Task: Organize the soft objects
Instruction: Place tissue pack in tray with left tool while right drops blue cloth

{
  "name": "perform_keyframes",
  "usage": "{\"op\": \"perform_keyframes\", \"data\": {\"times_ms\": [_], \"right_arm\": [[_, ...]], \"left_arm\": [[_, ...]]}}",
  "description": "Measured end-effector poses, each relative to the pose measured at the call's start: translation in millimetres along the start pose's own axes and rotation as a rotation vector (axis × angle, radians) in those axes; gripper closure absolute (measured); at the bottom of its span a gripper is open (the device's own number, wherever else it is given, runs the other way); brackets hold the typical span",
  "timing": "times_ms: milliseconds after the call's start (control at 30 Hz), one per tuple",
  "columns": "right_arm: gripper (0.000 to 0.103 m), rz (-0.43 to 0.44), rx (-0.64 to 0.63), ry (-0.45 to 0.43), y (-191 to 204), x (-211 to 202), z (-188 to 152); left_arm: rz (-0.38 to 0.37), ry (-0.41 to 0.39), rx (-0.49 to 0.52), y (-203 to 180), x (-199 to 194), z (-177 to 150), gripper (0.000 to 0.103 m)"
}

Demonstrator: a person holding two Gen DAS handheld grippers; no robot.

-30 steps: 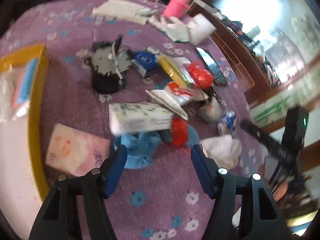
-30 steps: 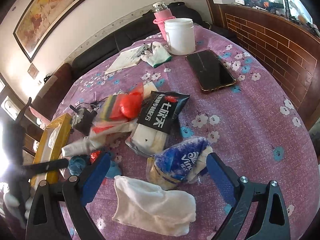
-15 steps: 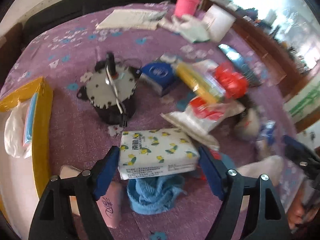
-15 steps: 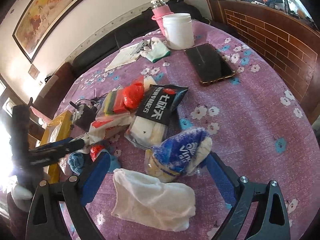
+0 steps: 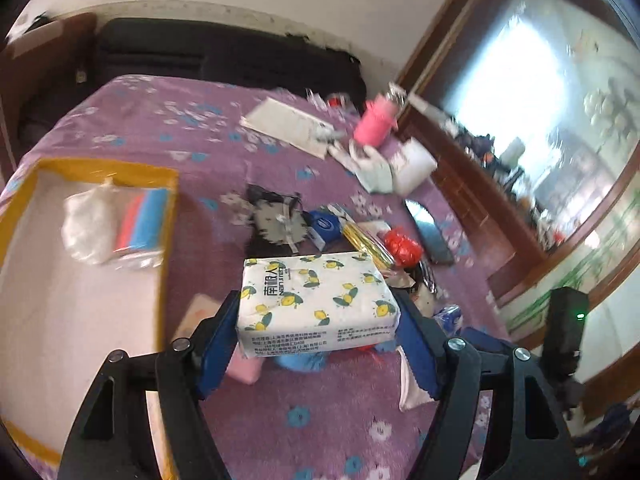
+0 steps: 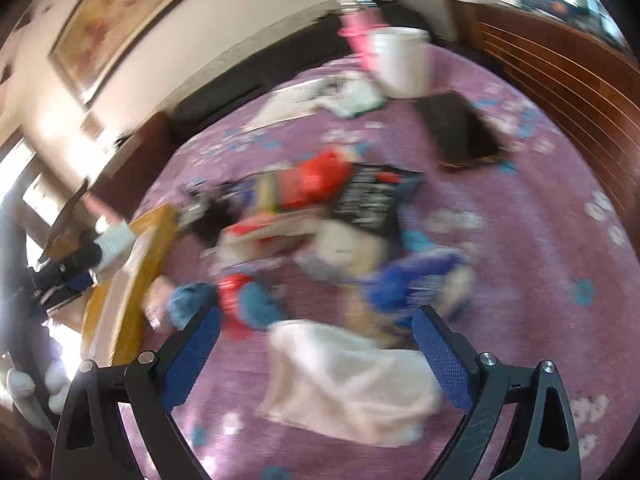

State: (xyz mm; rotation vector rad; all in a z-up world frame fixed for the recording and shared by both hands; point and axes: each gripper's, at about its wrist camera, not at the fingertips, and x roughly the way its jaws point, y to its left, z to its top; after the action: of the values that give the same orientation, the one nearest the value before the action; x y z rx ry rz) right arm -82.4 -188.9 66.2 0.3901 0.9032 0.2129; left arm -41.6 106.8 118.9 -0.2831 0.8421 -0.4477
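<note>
Above the purple tablecloth (image 5: 248, 420), a lemon-print tissue pack (image 5: 316, 300) is clamped between the blue pads of the left gripper (image 5: 318, 332), lifted clear of the pile, just beside the yellow box (image 5: 168, 216). The right gripper (image 6: 316, 344) is held wide open, nothing pressed, over a white cloth (image 6: 352, 384) lying flat on the table. That view is badly blurred.

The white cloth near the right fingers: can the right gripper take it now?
Probably yes. The white cloth lies flat before the open right gripper, with nothing on top of it and nothing between the fingers.
</note>
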Motion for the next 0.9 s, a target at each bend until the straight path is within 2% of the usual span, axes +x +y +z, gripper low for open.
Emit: {"op": "perform_keyframes", "data": {"times_ms": [67,133,167,233,333,467,567,600,633,733,900], "right_arm": [[0.005,0.023,-0.085,0.017,28.5,13.1,0.0],[0.019,0.017,-0.155,0.042,51.1,27.9,-0.7],[0.023,0.011,-0.190,0.068,63.1,38.5,-0.4],[0.041,0.015,-0.235,0.119,81.5,59.7,1.0],[0.042,0.008,-0.278,0.159,103.9,85.3,6.4],[0.042,0.013,-0.265,0.192,111.2,105.8,11.3],[0.042,-0.013,-0.261,0.214,116.1,123.5,12.3],[0.044,-0.013,-0.258,0.222,116.6,128.2,11.0],[0.055,0.007,-0.250,0.233,116.9,131.3,9.7],[0.067,0.016,-0.239,0.221,119.2,125.2,11.8],[0.069,0.001,-0.285,0.143,130.4,90.5,20.0]], "left_arm": [[0.002,-0.017,-0.027,10.8,-12.7,-6.6,0.030],[0.017,-0.029,-0.048,22.1,-22.8,-12.8,0.030],[0.030,-0.036,-0.058,28.8,-28.2,-16.6,0.030],[0.051,-0.045,-0.081,42.4,-38.4,-23.0,0.030],[0.079,-0.063,-0.121,63.9,-53.6,-29.4,0.030],[0.122,-0.099,-0.156,88.3,-73.4,-37.1,0.030],[0.133,-0.107,-0.174,101.9,-79.6,-41.6,0.030],[0.139,-0.106,-0.183,106.7,-79.7,-42.5,0.030],[0.143,-0.104,-0.195,111.7,-78.5,-43.0,0.030],[0.157,-0.094,-0.227,125.6,-77.9,-45.2,0.030],[0.204,-0.093,-0.209,141.1,-84.1,-32.9,0.030]]}}
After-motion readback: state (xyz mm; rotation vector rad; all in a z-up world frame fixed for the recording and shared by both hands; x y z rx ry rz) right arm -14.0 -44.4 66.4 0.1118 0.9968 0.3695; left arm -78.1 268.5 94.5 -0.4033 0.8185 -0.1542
